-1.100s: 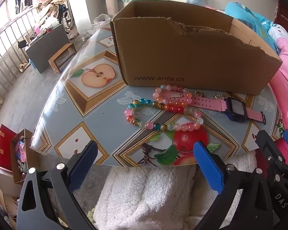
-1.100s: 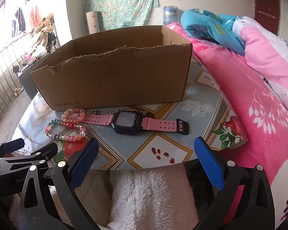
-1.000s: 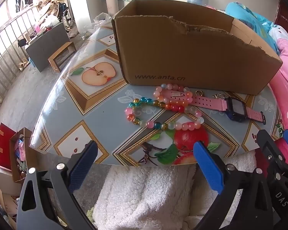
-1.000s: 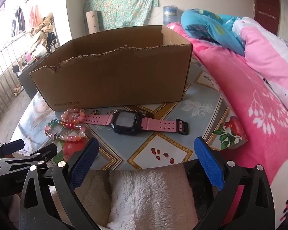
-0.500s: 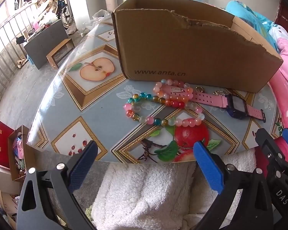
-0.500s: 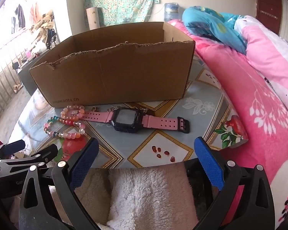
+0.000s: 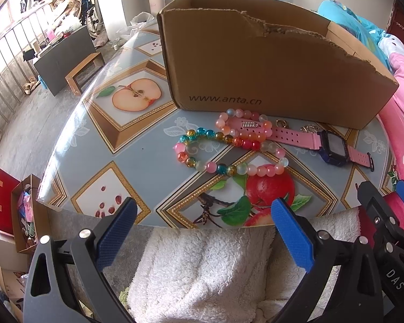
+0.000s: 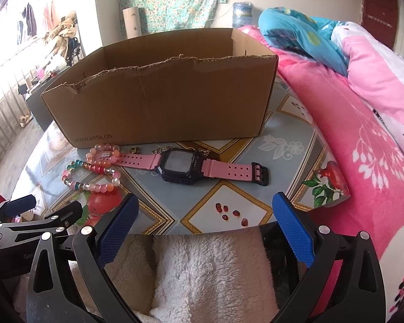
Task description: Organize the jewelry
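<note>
Through the left wrist view we see the left gripper [image 7: 202,228] with its blue fingers [image 7: 115,231] spread wide, holding nothing, at the counter [image 7: 99,145] edge. Ahead lie two bead bracelets, one multicolored [image 7: 229,158], one pink [image 7: 242,126], and one pink watch [image 7: 328,145], before one cardboard box [image 7: 256,64].

Through the right wrist view, the right gripper [image 8: 204,223] is likewise wide apart and empty, the watch [image 8: 183,165] just ahead.

Place: home bedroom
Evidence: bed [image 8: 363,102] with pink quilt, hung clothes [image 8: 29,24], floral curtain [image 8: 172,0], fruit-print surface [image 7: 137,145]
</note>
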The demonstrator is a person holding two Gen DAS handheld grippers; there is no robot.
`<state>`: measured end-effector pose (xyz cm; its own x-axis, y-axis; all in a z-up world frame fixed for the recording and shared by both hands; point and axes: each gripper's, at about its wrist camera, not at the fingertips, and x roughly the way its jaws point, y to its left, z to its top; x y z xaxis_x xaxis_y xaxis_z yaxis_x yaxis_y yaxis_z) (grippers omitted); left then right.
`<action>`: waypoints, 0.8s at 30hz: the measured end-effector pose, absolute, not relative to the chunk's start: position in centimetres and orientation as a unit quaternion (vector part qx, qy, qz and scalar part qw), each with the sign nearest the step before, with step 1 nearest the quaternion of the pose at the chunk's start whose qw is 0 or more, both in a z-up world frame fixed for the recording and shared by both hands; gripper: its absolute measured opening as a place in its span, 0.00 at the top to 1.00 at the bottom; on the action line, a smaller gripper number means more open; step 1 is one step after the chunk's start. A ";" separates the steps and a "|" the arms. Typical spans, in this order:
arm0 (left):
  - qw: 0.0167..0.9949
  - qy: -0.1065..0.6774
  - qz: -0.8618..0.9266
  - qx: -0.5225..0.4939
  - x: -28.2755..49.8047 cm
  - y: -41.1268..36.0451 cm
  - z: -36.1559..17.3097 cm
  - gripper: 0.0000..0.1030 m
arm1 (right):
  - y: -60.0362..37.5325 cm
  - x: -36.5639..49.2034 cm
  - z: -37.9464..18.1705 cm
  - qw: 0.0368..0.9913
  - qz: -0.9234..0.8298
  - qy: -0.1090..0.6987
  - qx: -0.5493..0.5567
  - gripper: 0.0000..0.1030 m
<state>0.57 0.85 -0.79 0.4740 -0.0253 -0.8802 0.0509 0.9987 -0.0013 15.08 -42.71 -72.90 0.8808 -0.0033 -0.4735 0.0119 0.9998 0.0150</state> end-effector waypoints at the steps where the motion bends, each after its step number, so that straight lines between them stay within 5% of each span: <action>1: 0.858 0.512 -0.022 0.013 0.6 0.8 -0.8 0.05 | -42.7 15.1 -72.9 0.970 -0.004 0.244 0.008 0.08; 24: 0.860 0.509 -0.020 0.014 0.4 0.9 -0.7 0.05 | -42.8 15.1 -72.7 0.970 -0.005 0.245 0.007 0.08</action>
